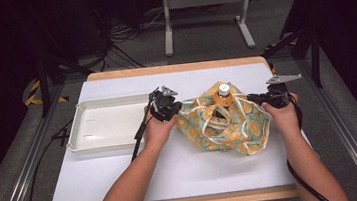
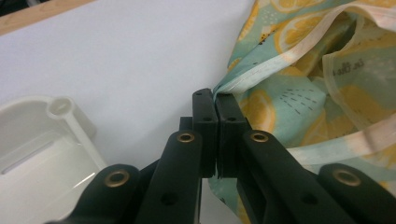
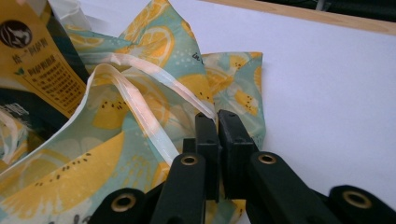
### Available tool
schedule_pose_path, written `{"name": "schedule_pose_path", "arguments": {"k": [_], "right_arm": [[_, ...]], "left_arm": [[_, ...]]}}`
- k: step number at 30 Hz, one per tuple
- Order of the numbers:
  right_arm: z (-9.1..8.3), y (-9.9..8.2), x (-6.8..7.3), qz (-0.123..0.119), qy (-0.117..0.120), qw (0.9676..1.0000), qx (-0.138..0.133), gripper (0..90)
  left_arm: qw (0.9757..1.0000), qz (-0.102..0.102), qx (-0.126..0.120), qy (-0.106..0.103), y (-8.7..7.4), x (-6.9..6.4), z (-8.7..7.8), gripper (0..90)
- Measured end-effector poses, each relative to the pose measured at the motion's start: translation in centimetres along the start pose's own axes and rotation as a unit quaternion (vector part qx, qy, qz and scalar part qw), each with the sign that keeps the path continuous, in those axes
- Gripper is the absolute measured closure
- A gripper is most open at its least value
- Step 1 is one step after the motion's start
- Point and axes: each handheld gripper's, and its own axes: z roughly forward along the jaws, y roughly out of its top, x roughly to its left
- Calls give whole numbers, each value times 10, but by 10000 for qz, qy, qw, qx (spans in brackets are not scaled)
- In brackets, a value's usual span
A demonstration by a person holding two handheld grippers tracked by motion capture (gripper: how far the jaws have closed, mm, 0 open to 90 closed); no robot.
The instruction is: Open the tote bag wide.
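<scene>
1. High view shows your left gripper at the left edge of the lemon-print bag and your right gripper at its right edge. The bag lies between your two hands, near the middle of the white table.

2. Left gripper view: your left gripper has its jaws squeezed tight on the bag's pale hem. The cloth comes out of the tips and runs up and to the right in that view.

3. Right gripper view: your right gripper is pinched on the bag's pale trim strip. The jaws look almost closed, with thin cloth between them. The bag spreads out to the left in that view.

4. So the bag's mouth stretches from one gripper to the other, left to right across the table. That line is the one that matters next, I think.

5. An orange bottle with a white cap stands up in the bag's mouth, a little nearer to your right gripper. Its orange label is close by in the right gripper view.

6. A white tray sits just left of your left gripper, touching nothing you hold.

7. Both hands are about the same way from the bottle, so I guess you need to move them together and keep the mouth level.
</scene>
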Motion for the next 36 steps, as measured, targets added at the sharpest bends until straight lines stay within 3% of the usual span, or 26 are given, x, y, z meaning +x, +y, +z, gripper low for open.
{"name": "schedule_pose_path", "arguments": {"k": [8, 13, 16, 20, 26, 29, 34, 36], "right_arm": [[0, -5, 0, 60, 41, 10000, 62, 840], [-8, -7, 0, 71, 57, 9999, 60, 770], [-17, -9, -2, 111, 72, 9999, 2, 703], [-34, -9, -3, 136, 38, 9997, -211, 617], [-54, -6, -1, 92, -21, 9989, -455, 573], [-66, -2, 5, -41, -15, 9981, -622, 568], [-75, 6, 23, -323, 135, 9964, -775, 632], [-75, 11, 34, -494, 252, 9953, -789, 658]], "left_arm": [[9999, -1, 77, -135, -5, 1, -2, 868], [9998, -65, 74, -199, -9, 4, -8, 780], [9992, -220, -128, -298, -12, 9, -16, 673], [9986, -226, -306, -371, -12, 11, -27, 536], [9966, -204, -656, -451, -13, 11, -51, 467], [9953, -187, -832, -469, -12, 8, -62, 447], [9917, -73, -1180, -512, -6, -3, -77, 461], [9892, 81, -1323, -625, 0, -14, -82, 507]]}}
